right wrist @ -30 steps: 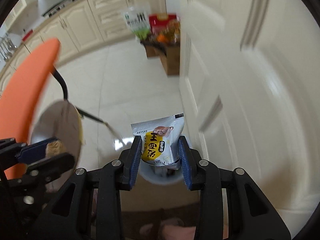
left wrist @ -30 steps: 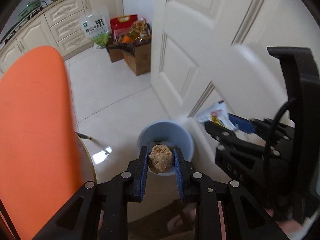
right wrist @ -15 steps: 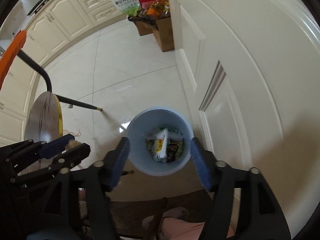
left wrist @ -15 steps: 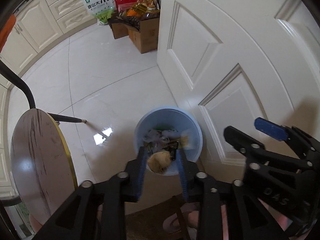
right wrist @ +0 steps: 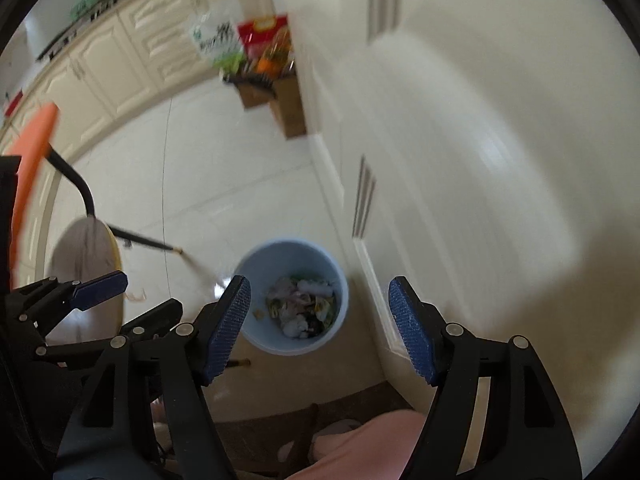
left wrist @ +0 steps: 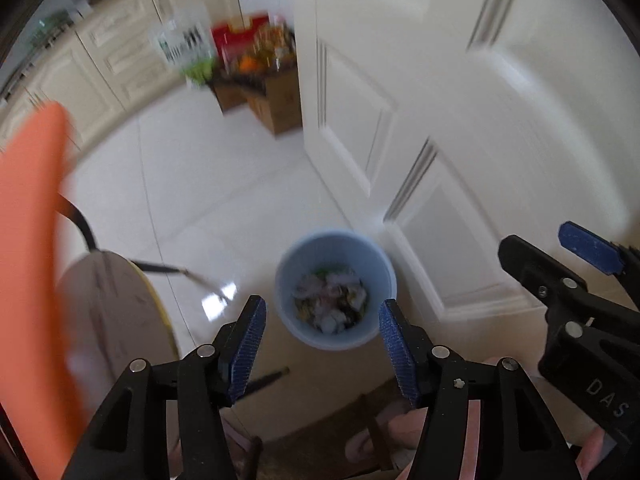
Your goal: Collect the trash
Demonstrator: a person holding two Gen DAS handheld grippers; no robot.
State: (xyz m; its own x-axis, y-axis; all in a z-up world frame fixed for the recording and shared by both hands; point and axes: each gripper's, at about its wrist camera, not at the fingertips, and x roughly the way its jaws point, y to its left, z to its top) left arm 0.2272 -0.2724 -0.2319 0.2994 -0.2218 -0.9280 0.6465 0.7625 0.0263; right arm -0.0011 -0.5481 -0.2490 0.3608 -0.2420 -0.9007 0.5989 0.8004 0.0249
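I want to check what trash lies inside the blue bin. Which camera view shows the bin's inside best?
The right wrist view: the blue bin sits fairly sharp between the open right gripper fingers, with crumpled wrappers visible inside. The left wrist view also shows the blue bin from above, but motion blur smears its contents.

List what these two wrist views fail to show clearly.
- Bin contents: left wrist view, motion blur; single pieces unreadable.
- Bag print by the boxes: right wrist view, blurred.
- Chair: left wrist view, cut off by the left edge.
- Person's feet: both views, hidden behind the open left gripper and right gripper.
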